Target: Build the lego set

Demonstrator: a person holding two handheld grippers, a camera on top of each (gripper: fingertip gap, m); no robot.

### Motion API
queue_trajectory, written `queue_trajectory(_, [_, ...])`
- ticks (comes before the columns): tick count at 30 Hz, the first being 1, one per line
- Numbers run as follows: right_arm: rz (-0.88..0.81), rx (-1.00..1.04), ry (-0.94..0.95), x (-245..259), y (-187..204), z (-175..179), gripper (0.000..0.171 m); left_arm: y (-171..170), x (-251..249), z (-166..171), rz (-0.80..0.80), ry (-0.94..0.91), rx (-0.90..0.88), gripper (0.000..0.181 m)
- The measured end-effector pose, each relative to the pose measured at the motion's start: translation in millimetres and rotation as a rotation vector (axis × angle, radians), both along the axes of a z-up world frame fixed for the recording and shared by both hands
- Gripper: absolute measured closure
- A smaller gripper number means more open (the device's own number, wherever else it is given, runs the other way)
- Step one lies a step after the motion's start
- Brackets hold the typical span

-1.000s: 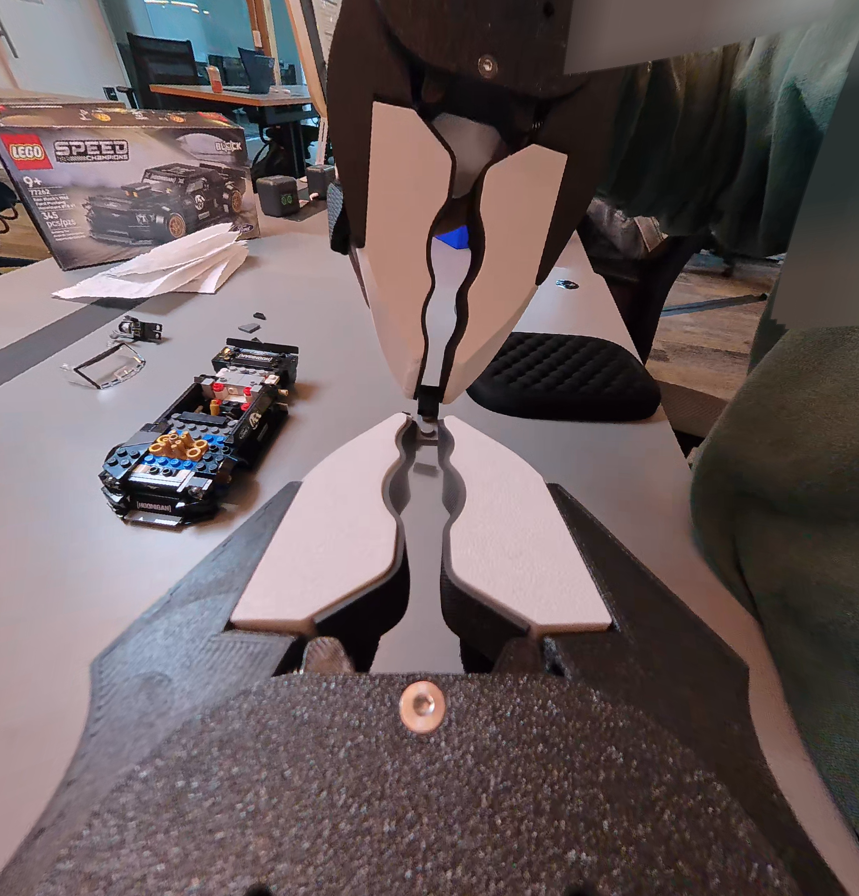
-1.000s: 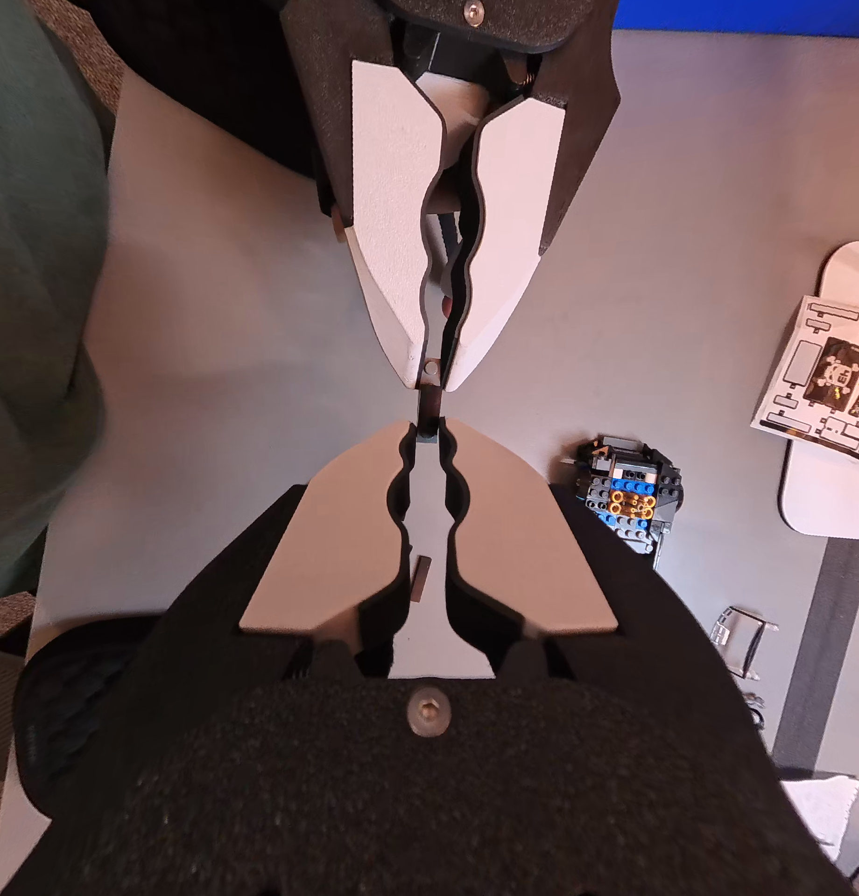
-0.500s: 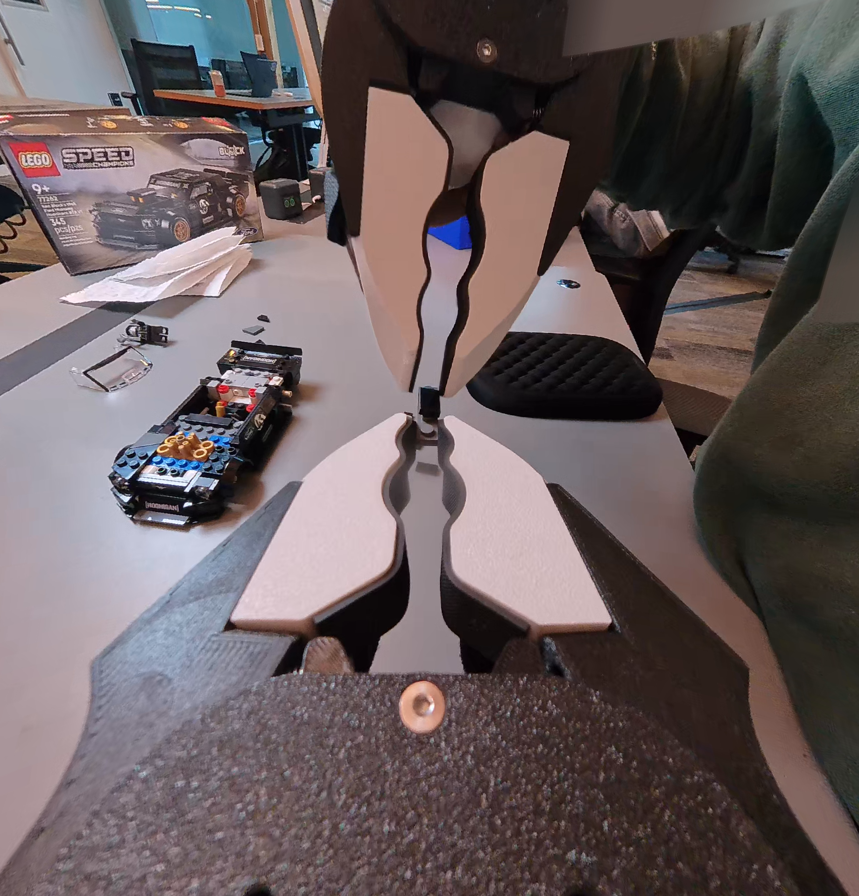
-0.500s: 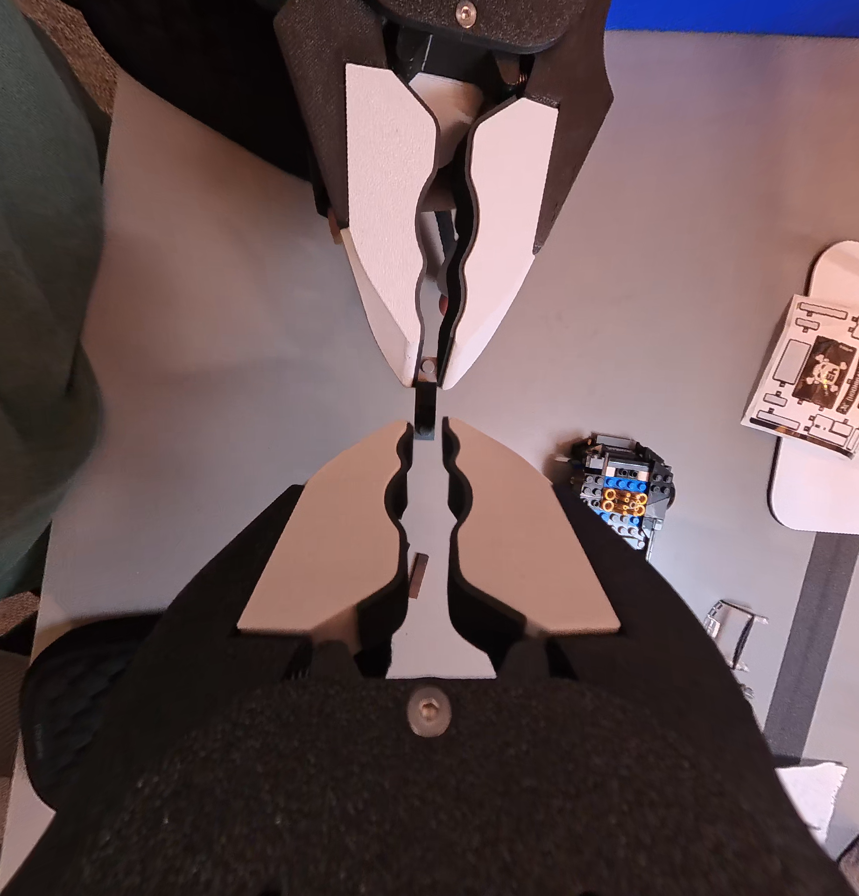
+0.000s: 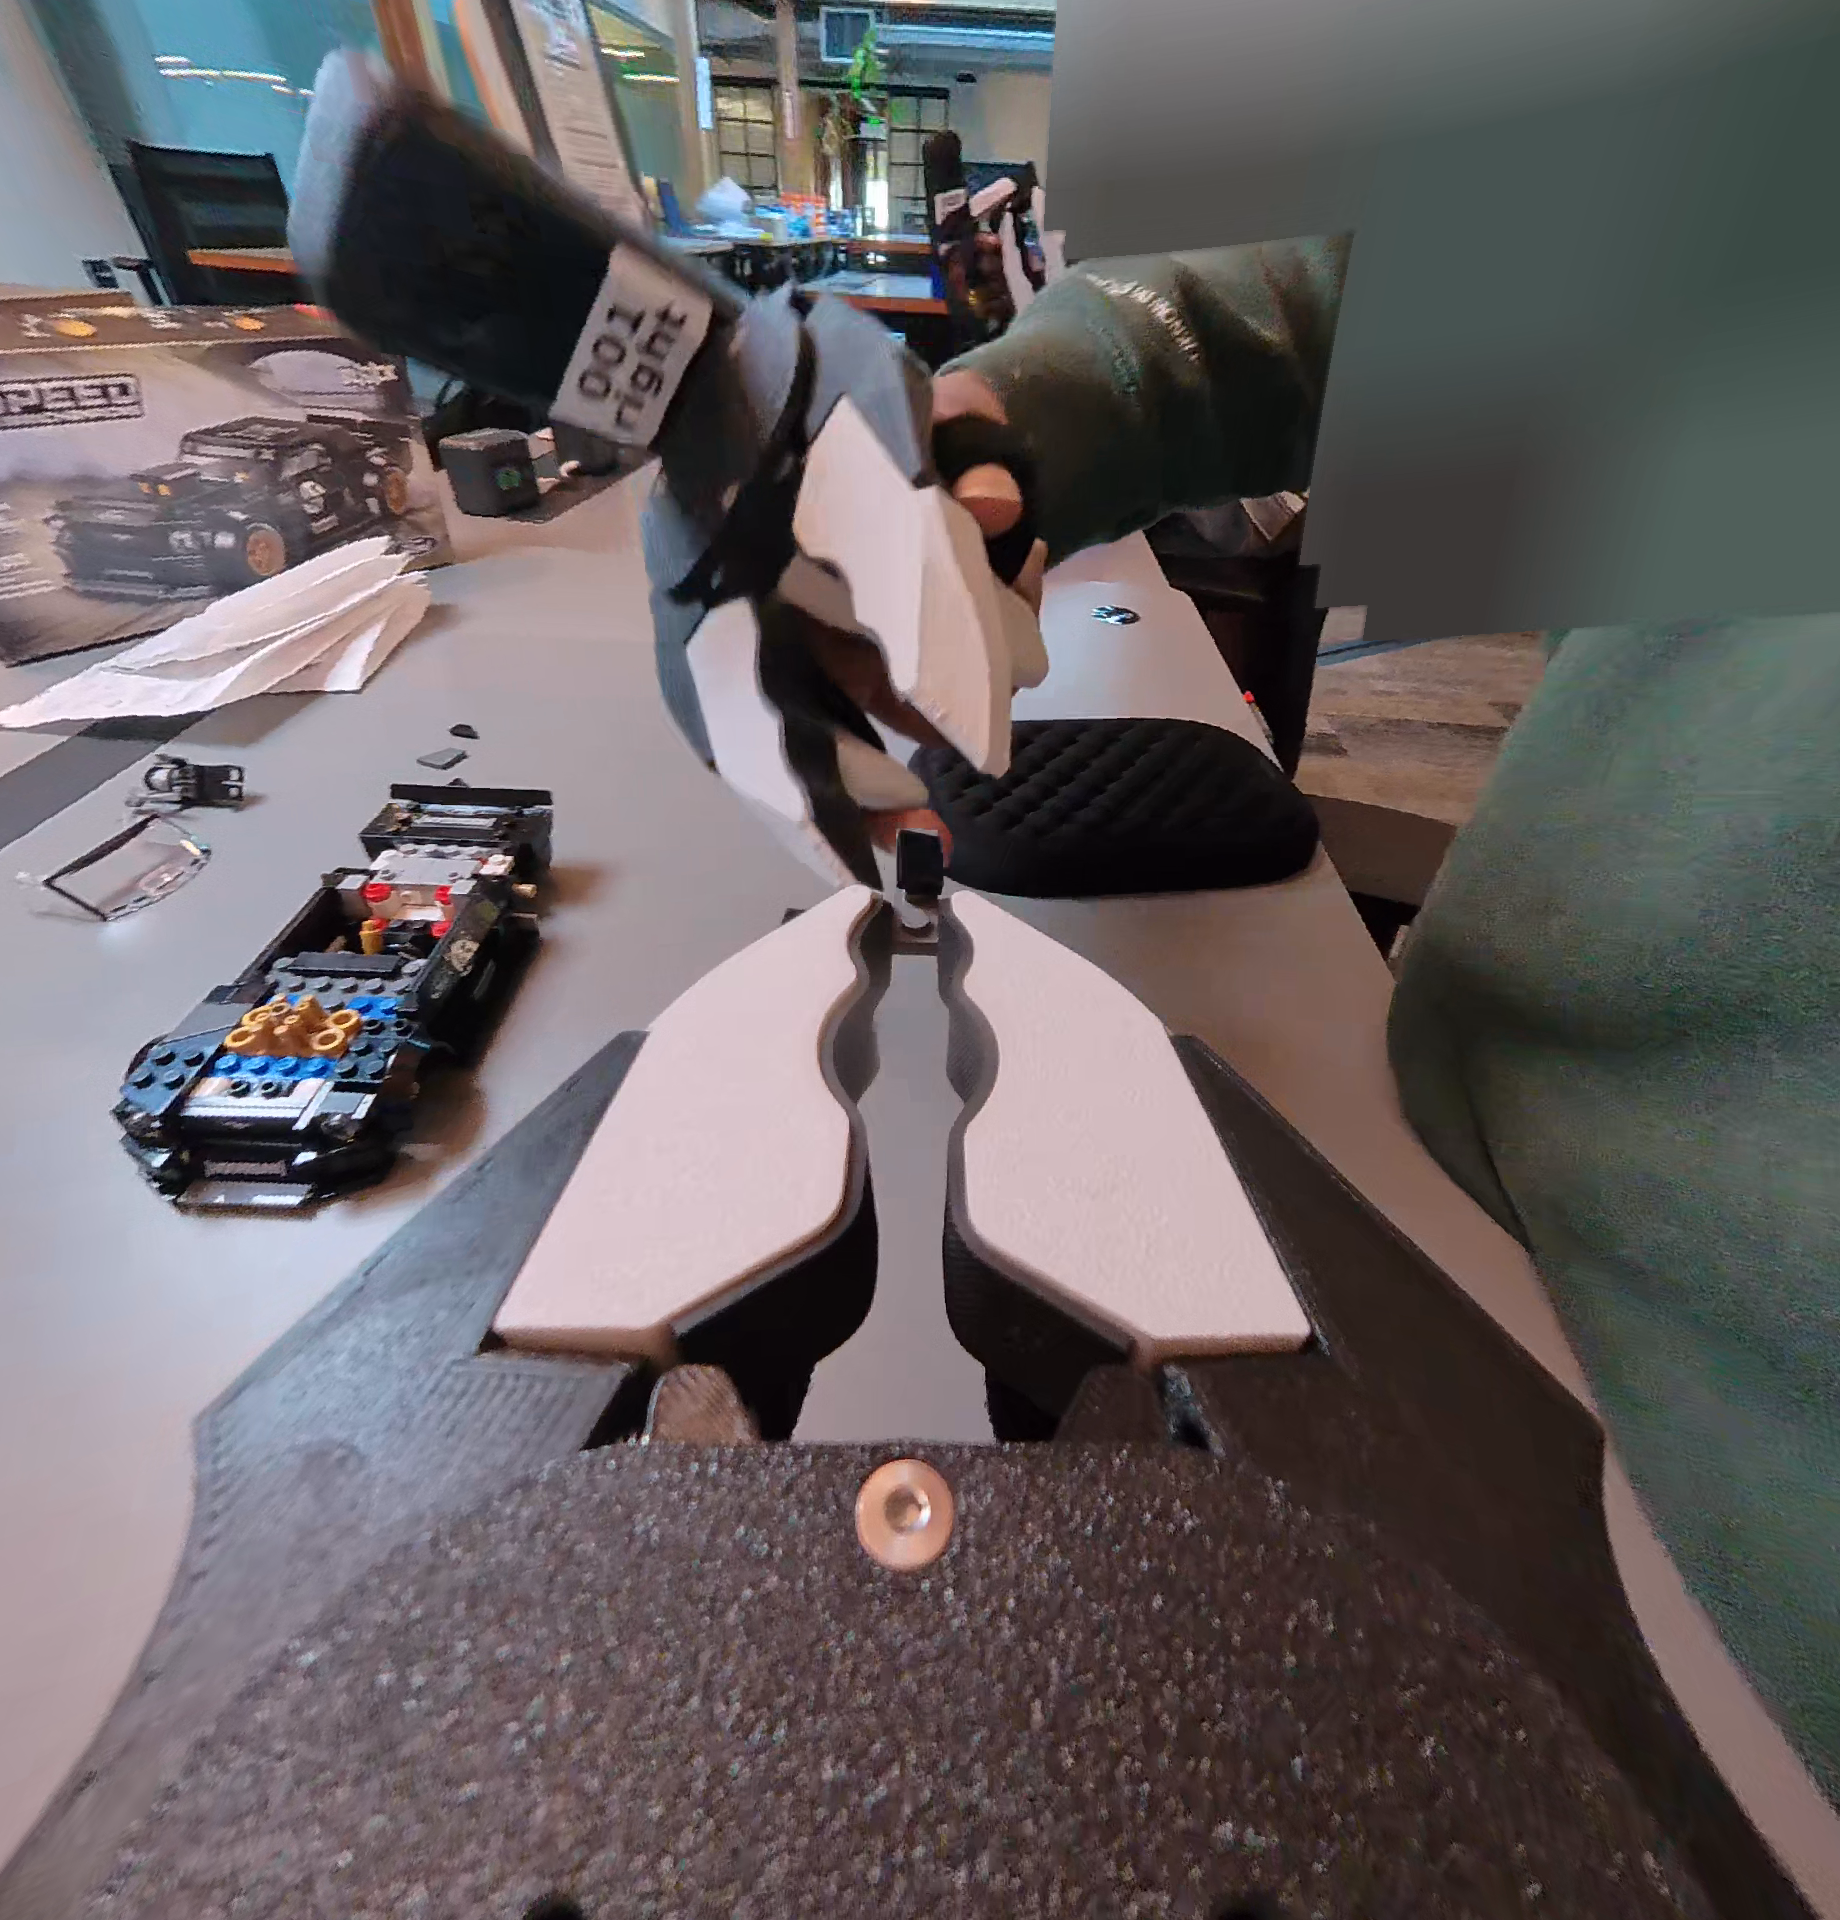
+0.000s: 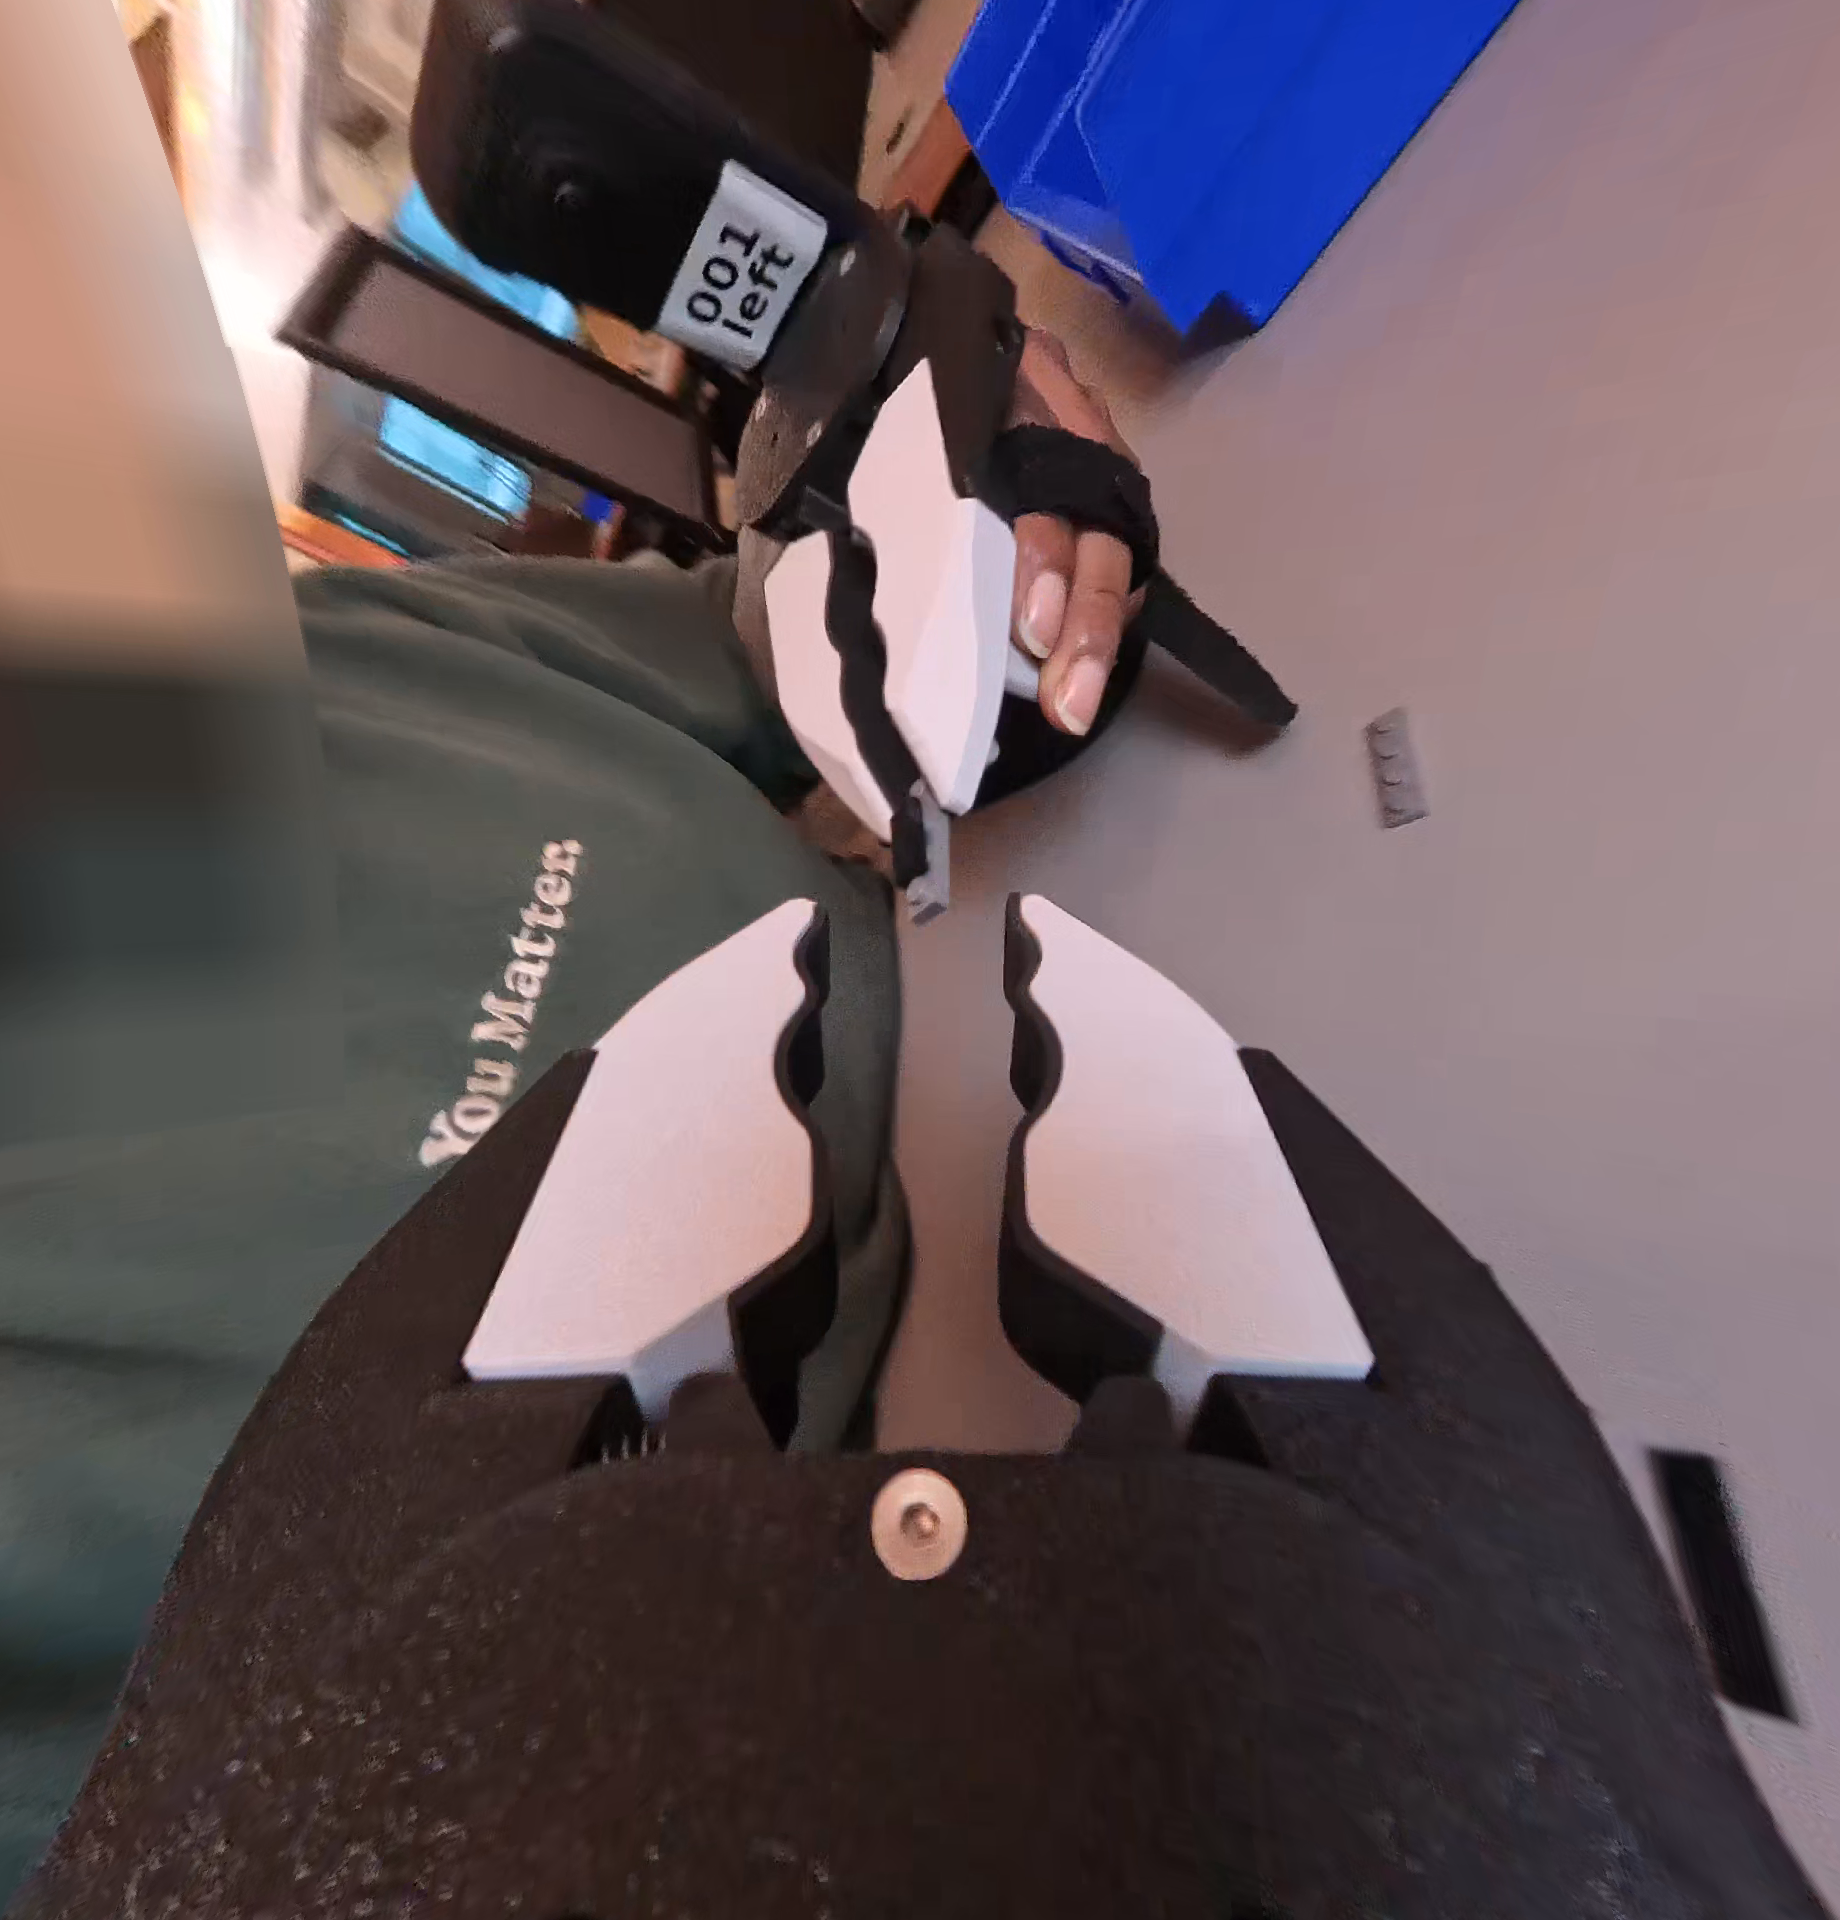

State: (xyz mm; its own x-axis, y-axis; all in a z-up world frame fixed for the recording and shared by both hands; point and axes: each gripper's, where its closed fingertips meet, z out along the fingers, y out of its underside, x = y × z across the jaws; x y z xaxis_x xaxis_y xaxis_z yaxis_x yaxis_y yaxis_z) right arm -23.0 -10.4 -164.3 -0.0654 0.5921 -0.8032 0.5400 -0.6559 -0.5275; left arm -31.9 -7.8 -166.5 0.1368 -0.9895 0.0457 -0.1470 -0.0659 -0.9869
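Note:
My left gripper [image 5: 914, 902] is shut on a small lego assembly [image 5: 917, 868], a black piece clipped to a thin grey plate, and holds it above the table's near edge. The same gripper [image 6: 921, 805] and assembly [image 6: 922, 852] show in the right wrist view. My right gripper [image 6: 913, 920] is open and empty, its tips just short of the assembly. In the left wrist view it [image 5: 895, 805] is tilted and blurred, just behind the piece. The partly built black car [image 5: 344, 997] lies on the grey table to the left.
The set's box [image 5: 189, 468] and folded paper [image 5: 241, 634] lie at the far left. A clear windscreen piece [image 5: 116, 862] and small black parts [image 5: 194, 779] sit near the car. A black pad [image 5: 1124, 805] lies behind the grippers. A loose grey plate [image 6: 1399, 769] and blue bin [image 6: 1207, 135] are on the table.
My right gripper has opened, let go of the assembly and swung to a tilted pose. My left gripper still holds the assembly in about the same place.

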Motion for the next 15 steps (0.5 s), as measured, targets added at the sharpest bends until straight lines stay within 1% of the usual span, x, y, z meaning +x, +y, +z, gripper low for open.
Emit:
queue_trajectory(3, [-0.019,-0.133,0.010,-7.4,-2.4,-6.9,0.139,-1.9,1.6,-1.7,-0.010,0.005,0.006,0.173])
queue_trajectory(6, [-0.022,-0.204,0.023,-12.8,-3.0,-9.4,0.144,0.4,0.6,-4.3,-0.001,0.015,0.008,0.173])
queue_trajectory(11, [-0.010,-0.231,0.036,-17.4,-3.5,-8.3,0.153,2.3,0.2,-9.0,0.001,0.038,0.018,0.173])
queue_trajectory(14, [-0.015,-0.226,0.034,-18.6,-2.5,-9.2,0.161,1.9,0.3,-9.8,0.002,0.049,0.037,0.173])
queue_trajectory(15, [-0.012,-0.231,0.034,-18.6,-2.8,-8.9,0.161,1.7,0.3,-9.3,0.004,0.050,0.047,0.173])
